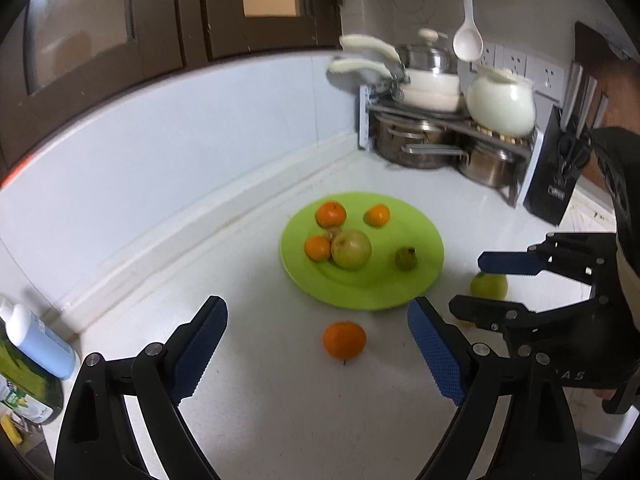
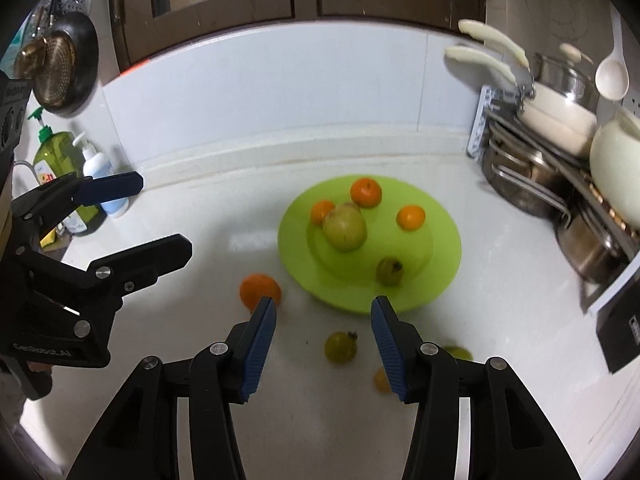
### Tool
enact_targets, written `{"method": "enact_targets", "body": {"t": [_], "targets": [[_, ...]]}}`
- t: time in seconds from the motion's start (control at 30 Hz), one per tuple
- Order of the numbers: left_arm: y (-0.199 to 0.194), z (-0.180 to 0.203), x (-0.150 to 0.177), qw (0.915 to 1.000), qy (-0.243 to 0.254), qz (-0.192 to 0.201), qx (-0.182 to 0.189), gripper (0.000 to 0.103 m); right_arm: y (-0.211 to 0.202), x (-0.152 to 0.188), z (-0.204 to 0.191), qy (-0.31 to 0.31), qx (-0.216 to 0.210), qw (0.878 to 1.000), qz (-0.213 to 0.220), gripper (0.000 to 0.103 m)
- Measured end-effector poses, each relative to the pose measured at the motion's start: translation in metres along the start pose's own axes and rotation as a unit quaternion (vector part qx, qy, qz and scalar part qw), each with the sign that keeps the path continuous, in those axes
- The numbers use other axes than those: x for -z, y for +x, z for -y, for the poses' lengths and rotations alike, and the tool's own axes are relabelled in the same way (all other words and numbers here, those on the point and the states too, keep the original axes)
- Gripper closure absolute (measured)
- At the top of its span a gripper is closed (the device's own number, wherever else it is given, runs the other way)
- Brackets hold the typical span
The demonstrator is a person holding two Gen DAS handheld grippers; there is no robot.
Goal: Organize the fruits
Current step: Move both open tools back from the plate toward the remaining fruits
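We see a green plate on the white counter, holding three oranges, a large pale guava and a small green fruit. Our left gripper stands wide apart and empty above a loose orange lying just off the plate's near rim, bare counter around it. Our right gripper is also spread wide and empty, over a small green fruit on the counter. A pot rack fills the far corner.
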State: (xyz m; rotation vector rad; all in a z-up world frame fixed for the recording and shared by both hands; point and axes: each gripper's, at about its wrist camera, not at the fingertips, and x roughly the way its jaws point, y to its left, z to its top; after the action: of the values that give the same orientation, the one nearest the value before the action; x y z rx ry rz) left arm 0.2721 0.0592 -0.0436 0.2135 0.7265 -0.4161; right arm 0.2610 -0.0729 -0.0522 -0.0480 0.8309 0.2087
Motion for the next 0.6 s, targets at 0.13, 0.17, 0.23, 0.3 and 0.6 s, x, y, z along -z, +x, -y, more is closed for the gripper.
{"method": "enact_targets", "body": {"t": [0.13,0.17,0.23,0.3,0.6], "targets": [[0.019,0.001,0.011,0.9996,0.006,-0.027,0.010,0.011,0.012,0.007,0.003,0.007,0.004,1.000,-0.025,0.053],[0.025,0.001,0.014,0.9993,0.007,-0.034,0.013,0.011,0.015,0.007,0.004,0.008,0.003,1.000,-0.030,0.053],[0.034,0.001,0.019,0.9987,0.010,-0.047,0.017,0.011,0.022,0.010,0.005,0.009,0.006,0.999,-0.042,0.053],[0.044,0.002,0.023,0.9980,0.013,-0.057,0.023,0.011,0.029,0.013,0.005,0.008,0.006,0.998,-0.054,0.053],[0.079,0.002,0.029,0.9951,0.029,-0.083,0.044,0.015,0.060,0.021,0.013,0.011,0.002,0.996,-0.093,0.053]]}}
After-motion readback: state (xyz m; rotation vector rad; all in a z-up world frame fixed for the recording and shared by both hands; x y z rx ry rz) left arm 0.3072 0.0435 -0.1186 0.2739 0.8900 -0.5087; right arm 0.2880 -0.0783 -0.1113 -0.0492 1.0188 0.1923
